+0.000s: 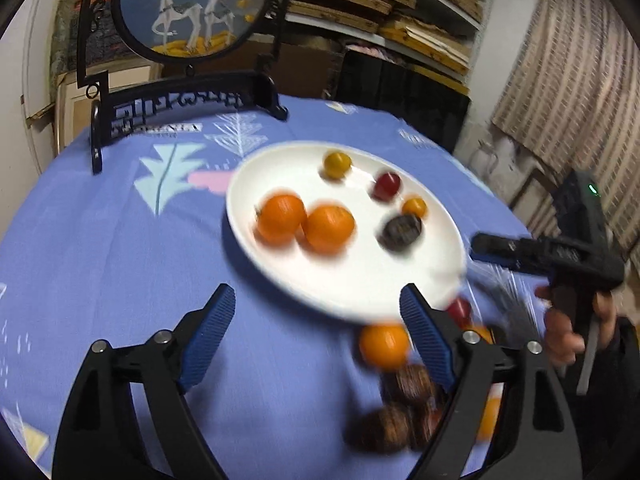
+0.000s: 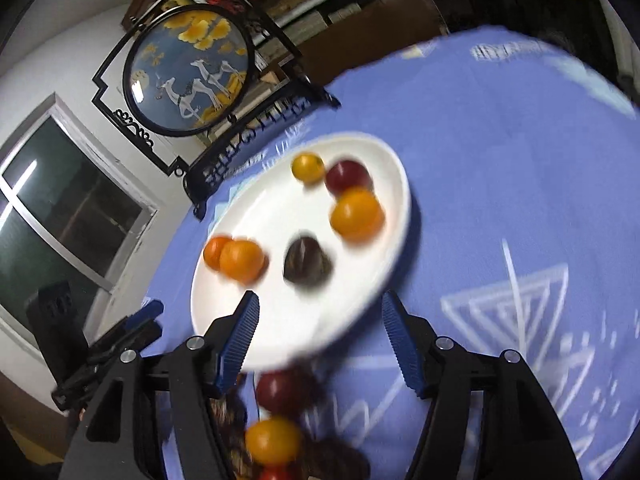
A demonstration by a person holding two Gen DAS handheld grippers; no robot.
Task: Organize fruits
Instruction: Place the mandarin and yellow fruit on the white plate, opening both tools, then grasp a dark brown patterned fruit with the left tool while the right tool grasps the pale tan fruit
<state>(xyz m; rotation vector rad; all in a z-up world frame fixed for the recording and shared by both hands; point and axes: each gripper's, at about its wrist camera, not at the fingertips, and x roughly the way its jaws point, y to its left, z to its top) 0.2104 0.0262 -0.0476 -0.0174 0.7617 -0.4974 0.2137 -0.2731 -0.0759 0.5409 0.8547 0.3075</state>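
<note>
While both views are smeared by blur, a white plate (image 1: 280, 168) is seen on a round table under a blue patterned cloth (image 1: 120, 248). On the plate, in the left wrist view, two oranges (image 1: 306, 224) are set touching at about 9 o'clock, a yellow fruit (image 1: 337, 165) at 12 o'clock, a dark red fruit (image 1: 386, 186) and a small orange fruit (image 1: 414, 207) toward 2 o'clock, and a dark brown fruit (image 1: 401, 232) at 3 o'clock. Off the plate, just past its 6 o'clock rim, a loose heap of fruit (image 1: 384, 346) is seen on the cloth. The left gripper (image 1: 318, 326) is held with its jaws apart and nothing between them. The right gripper (image 2: 320, 332) is likewise spread, over the near rim of the plate, with nothing clamped. At 11 o'clock beyond the plate, a black framed round deer picture (image 1: 188, 4) is stood on the table
</note>
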